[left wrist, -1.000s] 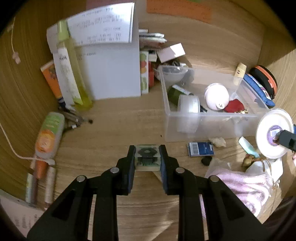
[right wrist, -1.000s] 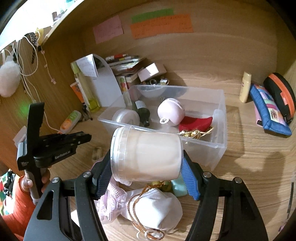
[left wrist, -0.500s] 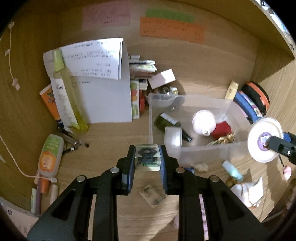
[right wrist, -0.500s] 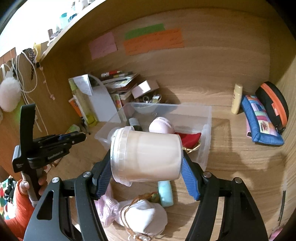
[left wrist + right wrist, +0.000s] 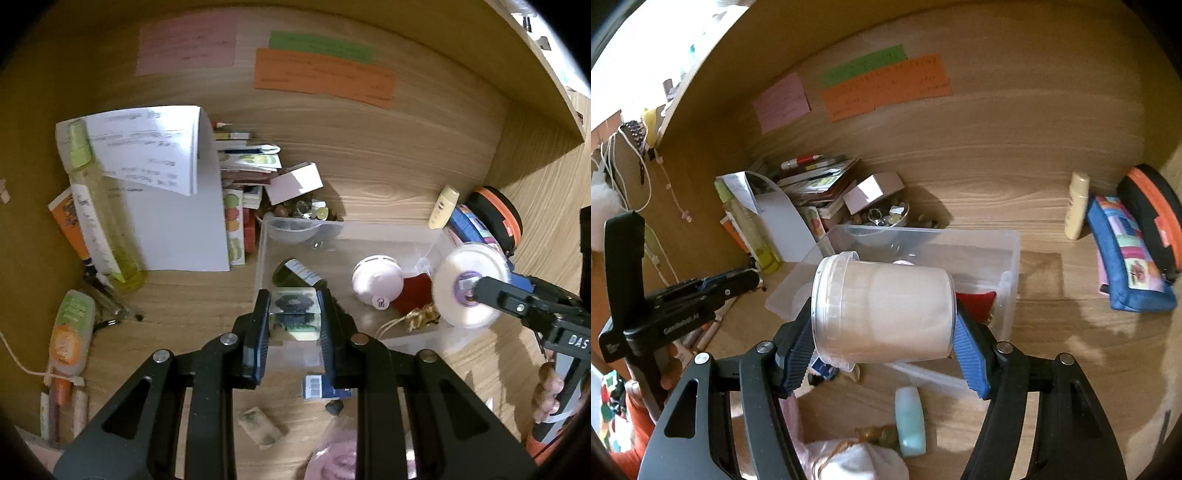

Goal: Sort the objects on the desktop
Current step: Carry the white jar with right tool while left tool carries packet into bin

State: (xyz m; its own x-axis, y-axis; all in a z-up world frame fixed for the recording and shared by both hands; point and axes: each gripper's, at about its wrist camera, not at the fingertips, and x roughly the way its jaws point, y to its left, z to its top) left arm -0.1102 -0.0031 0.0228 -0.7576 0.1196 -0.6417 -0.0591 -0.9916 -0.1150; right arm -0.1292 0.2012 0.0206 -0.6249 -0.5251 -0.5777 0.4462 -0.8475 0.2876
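Note:
My left gripper (image 5: 293,314) is shut on a small clear block with a dark flower inside (image 5: 293,312) and holds it over the near left corner of the clear plastic bin (image 5: 343,227). My right gripper (image 5: 882,317) is shut on a white lidded plastic jar (image 5: 882,314), held on its side above the bin's near wall (image 5: 1010,280). The jar also shows at the right of the left wrist view (image 5: 469,284). The bin holds a dark bottle (image 5: 299,273), a round white-pink case (image 5: 376,282), a red pouch (image 5: 415,295) and gold ribbon (image 5: 421,319).
On the desk near the bin lie a blue card box (image 5: 321,386), a second small block (image 5: 262,424), a teal tube (image 5: 910,421), a white drawstring pouch (image 5: 857,461) and pink cloth (image 5: 336,458). A paper stand (image 5: 177,206), bottles (image 5: 99,214) and books stand left; pencil cases (image 5: 1126,254) lie right.
Both grippers have risen and moved forward toward the bin with their loads. The flower block now hangs over the bin's corner, and the jar is over its near wall.

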